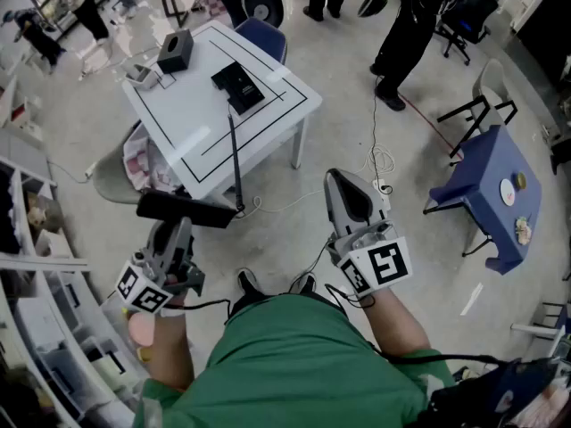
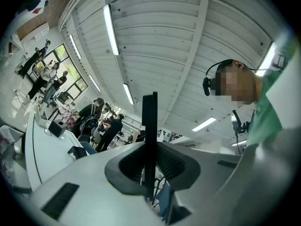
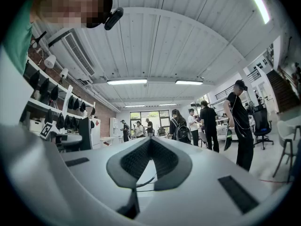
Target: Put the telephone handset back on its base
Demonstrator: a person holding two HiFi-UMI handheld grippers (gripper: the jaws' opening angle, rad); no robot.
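The black telephone handset (image 1: 183, 209) lies crosswise in my left gripper (image 1: 182, 221), which is shut on it low over the floor in front of the white table (image 1: 192, 123). In the left gripper view the handset (image 2: 149, 135) stands as a dark slab between the jaws. A black cord (image 1: 235, 163) runs from the handset up to the table. The black telephone base (image 1: 239, 87) sits near the table's middle, far ahead of both grippers. My right gripper (image 1: 347, 182) is shut with nothing in it, right of the handset; its jaws (image 3: 149, 142) meet at the tips.
A black box (image 1: 175, 52) and a small grey item (image 1: 140, 76) sit on the table's far left. A blue chair (image 1: 263, 36) stands behind it, a low blue table (image 1: 486, 194) to the right. Shelves (image 1: 36, 266) line the left. People stand at the back.
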